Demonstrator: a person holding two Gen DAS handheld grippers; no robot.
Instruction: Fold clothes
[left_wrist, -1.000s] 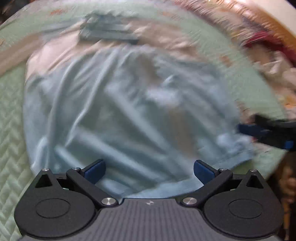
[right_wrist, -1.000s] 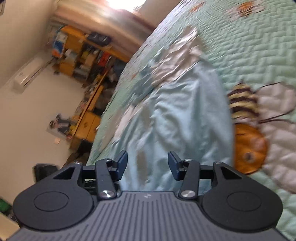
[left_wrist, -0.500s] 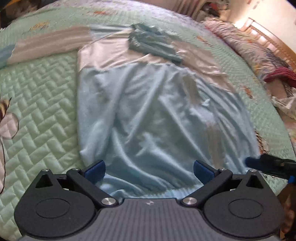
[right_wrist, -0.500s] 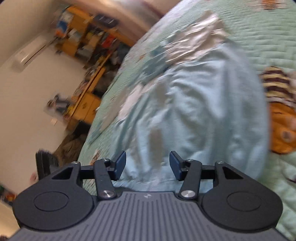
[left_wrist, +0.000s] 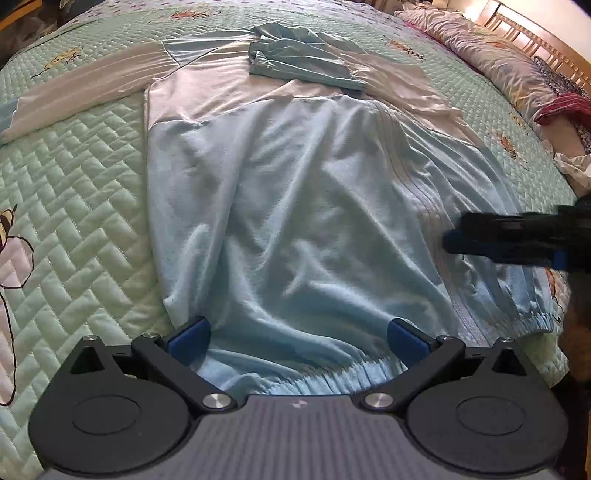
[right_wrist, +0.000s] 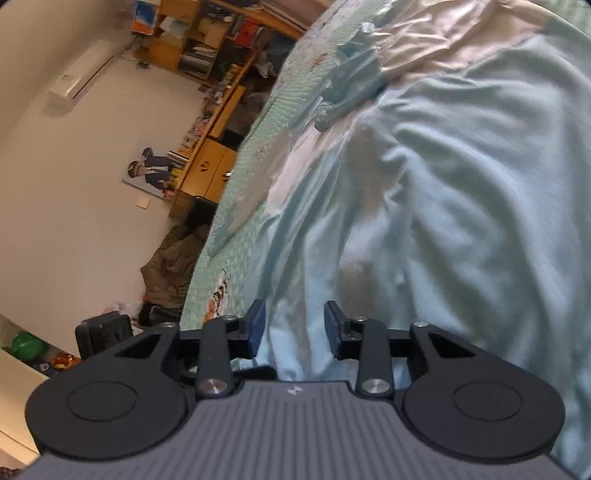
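Quilted bed (left_wrist: 74, 177): jacket (left_wrist: 295, 206) between open fingers (left_wrist: 188, 334)

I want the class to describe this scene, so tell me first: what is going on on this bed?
A person is folding a light blue and white jacket spread flat on a green quilted bedspread. The left hand-held gripper hangs wide open over the elastic hem, gripping nothing. The right hand-held gripper reaches in over the jacket's side, its jaws closing with blue fabric beneath them but not yet pinched. No fold has been made.

One jacket (left_wrist: 295, 206), two tools (left_wrist: 297, 338).
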